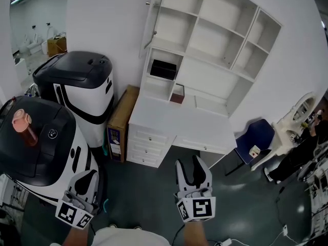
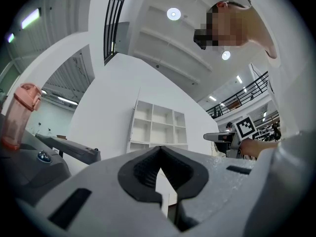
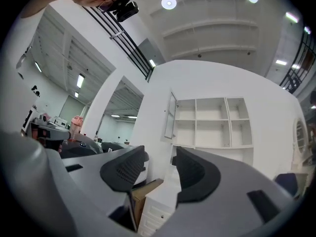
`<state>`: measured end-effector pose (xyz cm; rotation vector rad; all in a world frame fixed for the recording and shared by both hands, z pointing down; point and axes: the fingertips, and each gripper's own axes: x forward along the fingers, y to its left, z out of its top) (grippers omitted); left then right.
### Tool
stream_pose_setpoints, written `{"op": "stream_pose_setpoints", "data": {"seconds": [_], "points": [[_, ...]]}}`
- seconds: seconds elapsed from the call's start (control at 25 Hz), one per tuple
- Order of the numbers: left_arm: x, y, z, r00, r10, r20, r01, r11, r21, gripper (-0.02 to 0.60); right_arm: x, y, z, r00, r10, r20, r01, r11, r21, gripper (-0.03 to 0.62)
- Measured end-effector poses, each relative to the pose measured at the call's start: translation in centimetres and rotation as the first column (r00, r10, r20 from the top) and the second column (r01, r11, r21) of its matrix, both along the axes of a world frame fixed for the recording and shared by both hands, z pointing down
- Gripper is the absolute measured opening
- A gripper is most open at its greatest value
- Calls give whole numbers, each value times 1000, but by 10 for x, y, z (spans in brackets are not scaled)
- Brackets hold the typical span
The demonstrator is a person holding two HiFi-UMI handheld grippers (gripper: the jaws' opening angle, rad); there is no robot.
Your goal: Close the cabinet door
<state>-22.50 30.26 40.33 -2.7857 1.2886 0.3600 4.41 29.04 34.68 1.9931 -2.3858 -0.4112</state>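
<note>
A white shelf cabinet point(image 1: 215, 50) stands on a white desk point(image 1: 200, 129) against the wall. Its narrow door point(image 1: 150, 22) hangs open at the cabinet's left side, turned out edge-on; it also shows in the right gripper view as the door point(image 3: 171, 115) and in the left gripper view as the door point(image 2: 133, 125). Both grippers are held low, well short of the cabinet. My left gripper point(image 1: 84, 184) is shut, tips point(image 2: 159, 150) meeting with nothing between them. My right gripper point(image 1: 193, 172) is open and empty, its jaws apart point(image 3: 160, 164).
Two black-and-white machines point(image 1: 84, 88) point(image 1: 38, 142) stand at the left, one bearing a pink bottle point(image 1: 24, 126). A cardboard box point(image 1: 122, 122) leans beside the desk drawers point(image 1: 148, 145). A blue chair point(image 1: 256, 137) is at the right. A black box point(image 1: 163, 69) sits on a shelf.
</note>
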Motion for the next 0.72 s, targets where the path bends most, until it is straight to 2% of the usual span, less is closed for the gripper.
{"op": "stream_pose_setpoints", "data": {"seconds": [0.08,0.16,0.24,0.48,0.72], "points": [[8,-1,2,1000,-6,2,6,1000,1,3,3,-8,-6,1000,-27,1,27,999,18,202],[14,-3,6,1000,-12,7,12,1000,-1,3,3,-16,-10,998,-59,6,59,998,33,265],[19,-5,12,1000,-17,15,17,1000,-10,3,4,-24,-12,996,-83,13,82,995,50,295],[29,-35,26,999,-31,26,32,999,-44,3,7,-60,-14,993,-117,16,116,991,63,330],[49,-120,41,1000,-3,-3,3,998,-57,3,14,-133,-6,994,-105,-24,106,993,45,331]]}}
